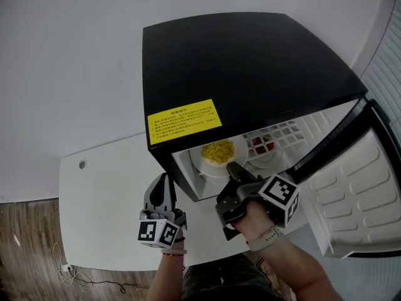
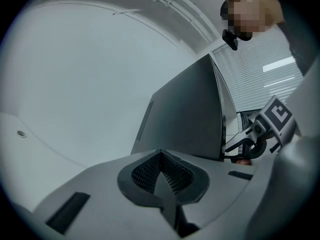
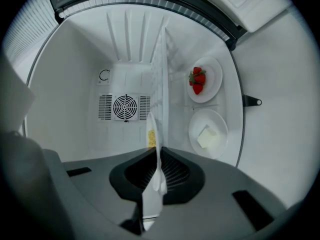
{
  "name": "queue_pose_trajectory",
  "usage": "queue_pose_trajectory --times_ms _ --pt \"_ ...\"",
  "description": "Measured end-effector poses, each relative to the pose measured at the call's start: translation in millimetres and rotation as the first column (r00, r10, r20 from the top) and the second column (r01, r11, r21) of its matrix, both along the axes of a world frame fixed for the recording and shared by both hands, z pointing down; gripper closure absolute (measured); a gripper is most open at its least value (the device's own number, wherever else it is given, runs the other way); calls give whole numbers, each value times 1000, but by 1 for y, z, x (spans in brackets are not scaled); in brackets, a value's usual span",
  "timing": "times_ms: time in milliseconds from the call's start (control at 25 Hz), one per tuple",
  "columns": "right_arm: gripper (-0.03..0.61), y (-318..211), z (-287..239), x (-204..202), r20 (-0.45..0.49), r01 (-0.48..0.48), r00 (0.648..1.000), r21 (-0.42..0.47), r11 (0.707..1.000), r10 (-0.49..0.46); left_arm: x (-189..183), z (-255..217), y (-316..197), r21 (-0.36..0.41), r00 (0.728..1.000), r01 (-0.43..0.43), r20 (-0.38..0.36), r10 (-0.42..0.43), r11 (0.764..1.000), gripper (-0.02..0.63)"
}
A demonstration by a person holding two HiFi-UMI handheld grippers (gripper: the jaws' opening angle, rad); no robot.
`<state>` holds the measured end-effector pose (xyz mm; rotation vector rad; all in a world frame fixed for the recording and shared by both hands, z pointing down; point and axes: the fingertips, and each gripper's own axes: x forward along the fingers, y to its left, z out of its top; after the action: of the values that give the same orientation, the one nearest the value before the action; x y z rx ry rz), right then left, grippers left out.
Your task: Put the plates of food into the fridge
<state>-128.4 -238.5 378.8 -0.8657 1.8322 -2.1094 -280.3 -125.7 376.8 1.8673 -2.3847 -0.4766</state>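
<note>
Gripping corn plate rim — right hand-held gripper; left hand-held gripper closed — yellow label illegible

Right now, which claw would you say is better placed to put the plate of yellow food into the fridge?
Right. The right claw grips the plate of yellow food at the open fridge; the left claw is shut, empty, outside it.

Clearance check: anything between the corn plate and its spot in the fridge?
Nothing visible. Door open; right gripper holds the corn plate inside the fridge; strawberry plate and third plate lie apart from it.
</note>
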Motion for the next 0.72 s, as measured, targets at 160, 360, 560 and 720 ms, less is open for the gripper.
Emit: queue_pose_trajectory --times_ms 160,360,560,720 --pt "563 0 0 0 -10 41 999 24 999 -41 4 -2 -1 10 1000 -11 5 11 1000 607" --pt "467 7 -5 -7 -2 101 995 96 990 -101 8 -3 -4 1 1000 -18 -5 18 1000 607" --pt "442 15 -14 -7 14 132 991 178 975 -136 11 -1 -5 -4 999 -34 0 34 999 607" --pt "442 21 -22 1 10 129 991 252 959 -136 11 -3 -5 -10 999 -49 2 49 999 607"
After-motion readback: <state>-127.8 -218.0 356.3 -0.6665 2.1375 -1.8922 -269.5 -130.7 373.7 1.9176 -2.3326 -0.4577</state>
